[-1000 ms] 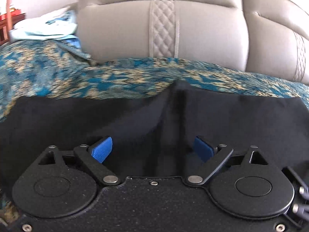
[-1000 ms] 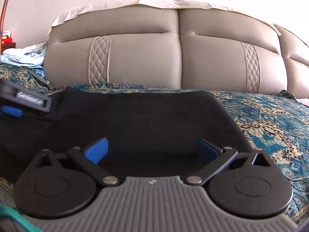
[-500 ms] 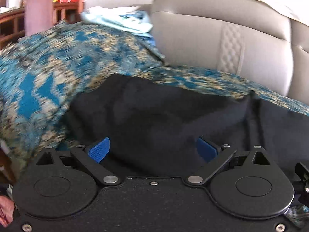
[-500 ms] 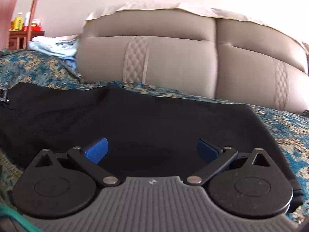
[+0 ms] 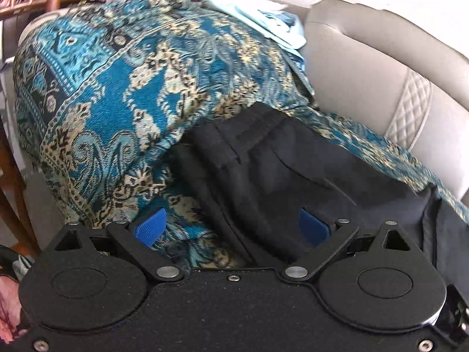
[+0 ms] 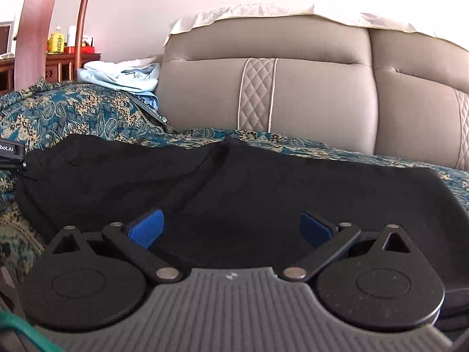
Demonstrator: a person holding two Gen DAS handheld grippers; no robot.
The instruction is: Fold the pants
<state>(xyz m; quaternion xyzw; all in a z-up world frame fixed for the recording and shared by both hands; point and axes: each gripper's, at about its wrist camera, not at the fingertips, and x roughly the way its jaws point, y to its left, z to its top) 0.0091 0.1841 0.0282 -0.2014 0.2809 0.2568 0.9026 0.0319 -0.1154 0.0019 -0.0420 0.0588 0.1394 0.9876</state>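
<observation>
Both tongs stand apart: left tongs [image 5: 231, 230] straddle the black pants' [image 5: 293, 176] outer edge, right tongs [image 6: 230, 227] sit over their middle. Pants lie spread on the patterned blue cover [image 5: 117, 88], whose bare cloth borders them below the grey backrest [image 6: 293, 88].

I count one pair of black pants [image 6: 263, 187] on one patterned blue throw [image 5: 123, 94]. I have two claws: the left claw [image 5: 231, 228] and the right claw [image 6: 231, 228], each with two blue pads, four pads in all. Behind stands one sofa [image 6: 307, 94], with one heap of pale blue cloth [image 6: 117, 77] far left. On the far shelf [image 6: 73, 57] I see two bottles [image 6: 57, 39].
</observation>
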